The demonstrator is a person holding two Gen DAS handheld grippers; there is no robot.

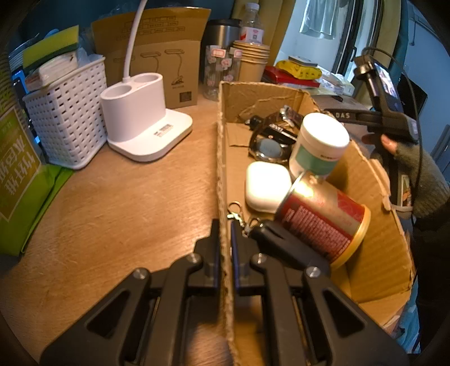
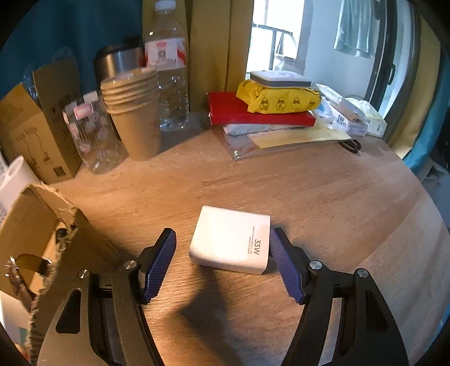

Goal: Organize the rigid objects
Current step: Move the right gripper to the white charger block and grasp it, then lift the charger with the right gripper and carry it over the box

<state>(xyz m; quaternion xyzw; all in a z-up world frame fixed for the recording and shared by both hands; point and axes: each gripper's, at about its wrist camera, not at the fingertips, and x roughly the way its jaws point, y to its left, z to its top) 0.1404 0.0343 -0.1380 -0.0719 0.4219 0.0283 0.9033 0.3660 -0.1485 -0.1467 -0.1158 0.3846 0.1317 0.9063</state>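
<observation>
Right wrist view: my right gripper (image 2: 222, 253) stood wide open astride the white charger (image 2: 230, 239) at six o'clock; rigid, light, smooth — grip its flat sides.

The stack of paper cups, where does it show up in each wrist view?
Left wrist view: stack of paper cups at top centre, just behind the cardboard box.
Right wrist view: stack of paper cups at upper left, beside the water bottle.
Shared landmark: the water bottle, directly behind the cups.
</observation>
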